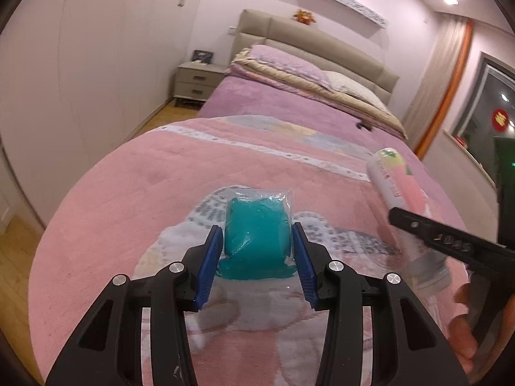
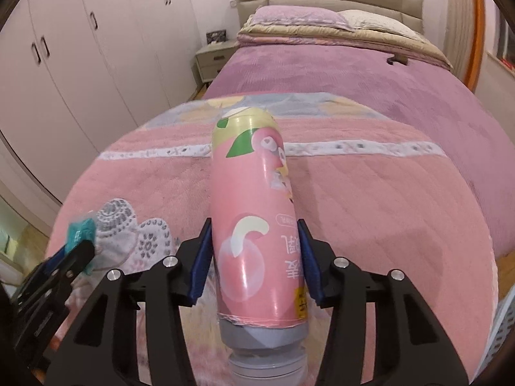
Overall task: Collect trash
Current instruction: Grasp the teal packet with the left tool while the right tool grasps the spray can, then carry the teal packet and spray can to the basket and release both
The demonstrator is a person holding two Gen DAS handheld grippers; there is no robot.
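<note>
Bed: pink blanket (image 1: 135, 173) over a purple cover (image 2: 370, 74); beige headboard (image 1: 309, 37).
Pillows: folded bedding (image 1: 289, 67) stacked at the head.
Nightstand (image 1: 194, 83): left of the bed.
Wardrobe (image 1: 80, 48): white, along the left wall.
Curtain (image 1: 447, 74): right.

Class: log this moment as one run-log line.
left tongs: shut on teal packet | right tongs: shut on pink bottle | both above bed

A bed (image 1: 289, 103) carries a pink blanket (image 1: 135, 173) and folded quilts (image 1: 289, 67).
</note>
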